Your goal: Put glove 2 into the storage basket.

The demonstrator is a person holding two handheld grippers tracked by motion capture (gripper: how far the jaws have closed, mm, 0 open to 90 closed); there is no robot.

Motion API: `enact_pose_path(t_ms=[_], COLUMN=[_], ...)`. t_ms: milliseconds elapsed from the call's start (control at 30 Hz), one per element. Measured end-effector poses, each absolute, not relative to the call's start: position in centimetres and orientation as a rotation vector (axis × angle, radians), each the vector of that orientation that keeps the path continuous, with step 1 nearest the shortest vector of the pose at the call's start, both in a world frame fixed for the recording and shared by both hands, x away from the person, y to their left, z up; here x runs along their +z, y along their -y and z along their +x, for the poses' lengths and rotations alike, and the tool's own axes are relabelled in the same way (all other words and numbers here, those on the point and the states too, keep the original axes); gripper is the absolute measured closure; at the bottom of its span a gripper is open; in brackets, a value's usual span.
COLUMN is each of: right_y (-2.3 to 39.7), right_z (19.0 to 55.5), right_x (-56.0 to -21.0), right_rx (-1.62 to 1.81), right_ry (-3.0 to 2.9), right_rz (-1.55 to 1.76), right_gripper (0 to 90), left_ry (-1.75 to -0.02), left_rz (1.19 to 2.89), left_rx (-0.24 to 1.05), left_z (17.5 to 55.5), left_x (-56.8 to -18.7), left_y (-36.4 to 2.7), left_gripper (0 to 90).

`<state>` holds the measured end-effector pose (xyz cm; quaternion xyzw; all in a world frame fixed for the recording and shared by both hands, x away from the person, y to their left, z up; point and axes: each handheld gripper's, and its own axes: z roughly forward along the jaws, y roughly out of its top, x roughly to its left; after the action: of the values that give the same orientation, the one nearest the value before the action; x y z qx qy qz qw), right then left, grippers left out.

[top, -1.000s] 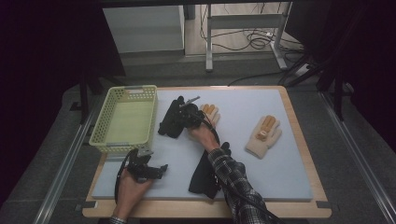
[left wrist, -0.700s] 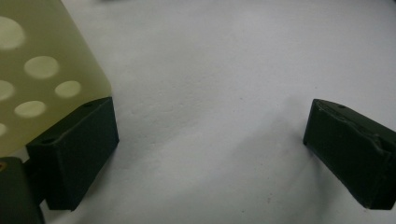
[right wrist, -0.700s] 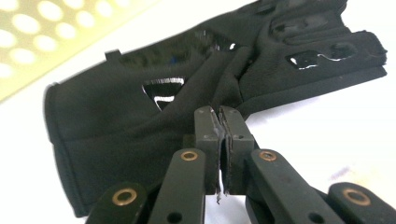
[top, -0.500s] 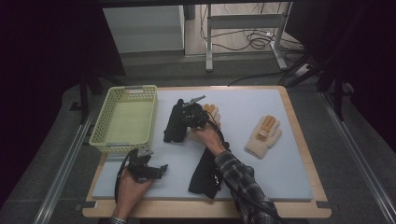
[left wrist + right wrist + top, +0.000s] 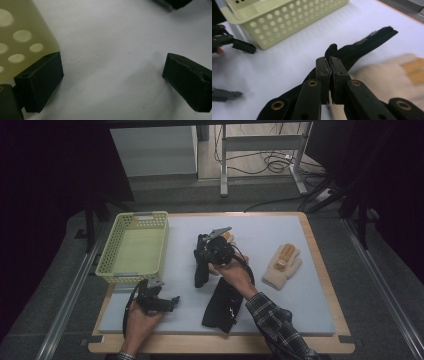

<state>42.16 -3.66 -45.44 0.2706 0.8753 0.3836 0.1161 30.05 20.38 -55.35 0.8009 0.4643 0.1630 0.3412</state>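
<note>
Black glove [image 5: 201, 265] is pinched in the right gripper [image 5: 329, 65] and lifted, not yet in the basket [image 5: 111, 270]; left gripper [image 5: 112, 75] gapes idle.

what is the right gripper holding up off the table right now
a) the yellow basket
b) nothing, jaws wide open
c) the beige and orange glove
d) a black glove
d: the right gripper has its jaws pressed together on a black glove, which hangs lifted above the white mat in the high view, while the beige and orange glove lies flat to its right and the basket sits untouched.
</note>
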Motion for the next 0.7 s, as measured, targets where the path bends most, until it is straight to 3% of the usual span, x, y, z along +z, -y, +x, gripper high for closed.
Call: enact_pose_path(t_ms=[233, 333, 533, 700], right_y=[-0.1, -2.3, -2.6, -2.3], right_z=[42.0, 41.9, 42.7, 44.5], right_x=[-46.7, -47.0, -47.1, -49.7], right_rx=[1.165, 1.208, 1.197, 1.159], right_ry=[-2.611, -2.635, -2.612, -2.636], right_rz=[0.731, 0.689, 0.693, 0.748], right_gripper=[83.0, 71.6, 64.7, 53.8], left_ry=[-1.208, -1.209, -1.207, -1.207], left_rz=[2.084, 2.086, 2.087, 2.086], left_rx=[0.424, 0.426, 0.423, 0.422], left_z=[30.0, 30.0, 30.0, 30.0], left_x=[-55.3, -55.3, -55.3, -55.3], left_y=[-20.4, -20.4, -20.4, -20.4], left_gripper=[3.3, 3.3, 3.3, 3.3])
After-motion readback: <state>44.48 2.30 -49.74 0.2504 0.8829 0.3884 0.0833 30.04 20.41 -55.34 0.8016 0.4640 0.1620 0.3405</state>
